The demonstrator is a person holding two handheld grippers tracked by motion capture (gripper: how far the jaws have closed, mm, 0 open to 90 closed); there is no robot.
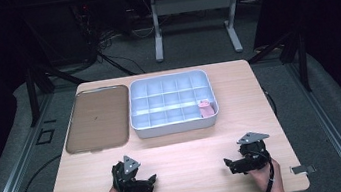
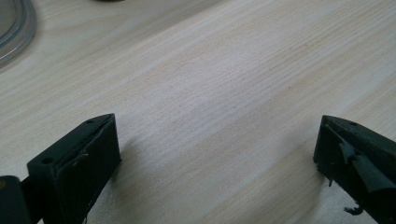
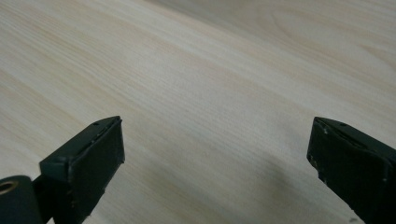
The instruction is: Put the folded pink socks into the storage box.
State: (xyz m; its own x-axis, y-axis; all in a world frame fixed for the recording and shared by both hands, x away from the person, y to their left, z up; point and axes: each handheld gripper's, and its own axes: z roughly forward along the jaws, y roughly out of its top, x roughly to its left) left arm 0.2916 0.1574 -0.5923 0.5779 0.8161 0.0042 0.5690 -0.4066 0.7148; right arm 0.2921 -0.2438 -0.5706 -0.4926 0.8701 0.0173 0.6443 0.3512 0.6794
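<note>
Left gripper (image 1: 153, 179), jaws spread wide and grasping nothing, rests on the table (image 1: 191, 148) at 7 o'clock; right gripper (image 1: 228, 162), likewise released, at 5 o'clock, tips pointing toward the other; in both gripper views bare wood grain lies between the jaws, whose outer halves are cut off by the frame edge; hands partly cropped at the bottom. Beyond, at 12 o'clock, the compartment box (image 1: 176, 125) holds a pink item (image 1: 205, 109) in its near-right cell, its shape hard to make out; brown tray (image 1: 96, 117) at 10 o'clock.
</note>
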